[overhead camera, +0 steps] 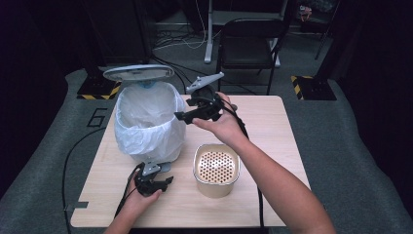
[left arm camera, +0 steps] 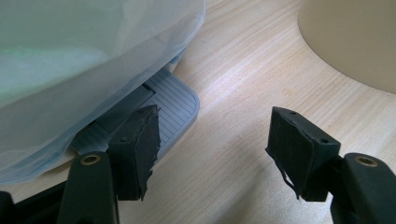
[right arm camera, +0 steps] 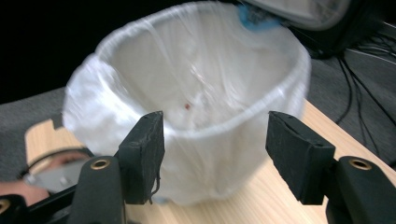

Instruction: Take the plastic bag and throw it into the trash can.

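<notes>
Nearest the high camera, the person's left hand (overhead camera: 141, 197) rests on the table (overhead camera: 272, 126) at about 7 o'clock, holding the left gripper (overhead camera: 163, 181) low beside the foot pedal (left arm camera: 170, 100) of the pedal bin (overhead camera: 148, 124). Its jaws stand spread with nothing between them; in the left gripper view one black jaw sits just above the ribbed grey pedal. Largest on the table, the bin stands at 10 o'clock, its lid (overhead camera: 139, 72) raised and a white plastic liner (right arm camera: 196, 93) folded over the rim. At 6 o'clock, just right of the bin, stands a cream container (overhead camera: 216, 170) with a perforated top. Raised at 12 o'clock, the right gripper (overhead camera: 181, 116) points at the bin's open mouth, jaws parted and holding nothing.
</notes>
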The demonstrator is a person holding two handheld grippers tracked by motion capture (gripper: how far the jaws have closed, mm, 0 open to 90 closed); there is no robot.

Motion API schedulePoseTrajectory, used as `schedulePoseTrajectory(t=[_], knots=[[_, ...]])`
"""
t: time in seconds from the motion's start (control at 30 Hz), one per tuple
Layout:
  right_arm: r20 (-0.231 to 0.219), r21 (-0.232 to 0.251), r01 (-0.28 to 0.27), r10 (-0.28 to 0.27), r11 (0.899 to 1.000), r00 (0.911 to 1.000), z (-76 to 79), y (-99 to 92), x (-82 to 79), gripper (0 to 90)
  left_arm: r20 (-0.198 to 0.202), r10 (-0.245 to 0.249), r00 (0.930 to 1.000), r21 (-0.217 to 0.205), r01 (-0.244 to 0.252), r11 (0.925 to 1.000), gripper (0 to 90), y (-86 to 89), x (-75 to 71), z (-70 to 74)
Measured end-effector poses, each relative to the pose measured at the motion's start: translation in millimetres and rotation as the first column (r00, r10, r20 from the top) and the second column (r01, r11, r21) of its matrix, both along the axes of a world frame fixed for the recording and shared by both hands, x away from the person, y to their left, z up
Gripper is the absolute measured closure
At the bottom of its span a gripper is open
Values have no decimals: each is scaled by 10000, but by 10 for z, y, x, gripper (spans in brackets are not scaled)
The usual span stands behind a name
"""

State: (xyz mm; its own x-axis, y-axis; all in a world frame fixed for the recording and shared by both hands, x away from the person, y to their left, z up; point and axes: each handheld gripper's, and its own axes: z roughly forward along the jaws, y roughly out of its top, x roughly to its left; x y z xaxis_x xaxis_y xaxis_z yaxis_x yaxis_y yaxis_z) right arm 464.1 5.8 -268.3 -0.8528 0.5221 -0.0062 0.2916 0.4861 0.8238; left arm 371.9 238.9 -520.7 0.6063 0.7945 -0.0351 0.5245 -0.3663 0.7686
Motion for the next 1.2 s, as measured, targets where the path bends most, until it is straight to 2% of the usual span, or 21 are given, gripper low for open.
schedulePoseTrajectory(t=[0.07,0.23,0.3,0.37,0.43,0.57,0.67,0.7,0.73,0.77,0.8,0.83,0.97,1.0,1.07,1.13,1.17,1.2], knots=[[-57,-98,209,-209,9997,9998,-56,-138,6,373,56,47,10000,-11,-47,10000,341,0,2,-2],[8,-5,335,-335,9994,9994,-119,-300,10,374,-12,-22,10000,1,22,10000,341,4,2,1],[4,17,430,-430,9991,9991,-142,-371,3,374,78,31,10000,-31,-31,10000,342,1,3,-4],[20,77,694,-694,9976,9976,-171,-465,-11,374,63,20,10000,-54,-19,10000,341,-1,2,-5],[108,99,708,-709,9974,9974,-183,-500,-7,374,-32,-17,10000,10,17,10000,342,3,-1,3],[-23,9,1002,-1002,9950,9950,-234,-609,-5,372,-21,-8,10000,2,8,10000,341,1,-2,1],[-48,14,1176,-1176,9931,9931,-281,-674,-9,371,288,-456,9985,500,441,9978,341,32,27,16],[20,15,1188,-1188,9929,9929,-301,-697,-3,370,221,-373,9991,392,364,9986,341,26,22,14],[-65,-9,1289,-1289,9917,9916,-315,-719,-9,366,356,-541,9979,591,519,9969,341,40,36,19],[-32,-26,1342,-1342,9910,9910,-334,-746,-7,364,242,-402,9989,421,392,9983,341,29,24,14],[-57,-34,1408,-1408,9900,9900,-371,-798,5,362,359,-547,9979,598,525,9968,341,39,35,19],[-45,-24,1482,-1482,9890,9890,-390,-823,9,362,279,-444,9986,488,430,9979,341,31,26,16],[109,-137,1679,-1678,9857,9858,-443,-902,15,362,343,-521,9981,593,500,9970,341,38,33,20],[149,-180,1788,-1786,9837,9838,-469,-934,19,362,256,-407,9988,447,396,9982,341,28,24,15],[190,-193,1944,-1941,9807,9808,-509,-980,28,365,349,-521,9980,596,500,9970,341,37,32,19],[150,-171,2084,-2081,9779,9780,-562,-1039,41,370,194,-340,9992,340,333,9989,341,20,18,11],[126,-131,2141,-2139,9767,9768,-580,-1058,42,374,350,-515,9981,594,493,9970,341,36,32,18],[165,-134,2172,-2170,9760,9760,-604,-1083,47,377,299,-460,9985,527,444,9976,342,31,27,17]])
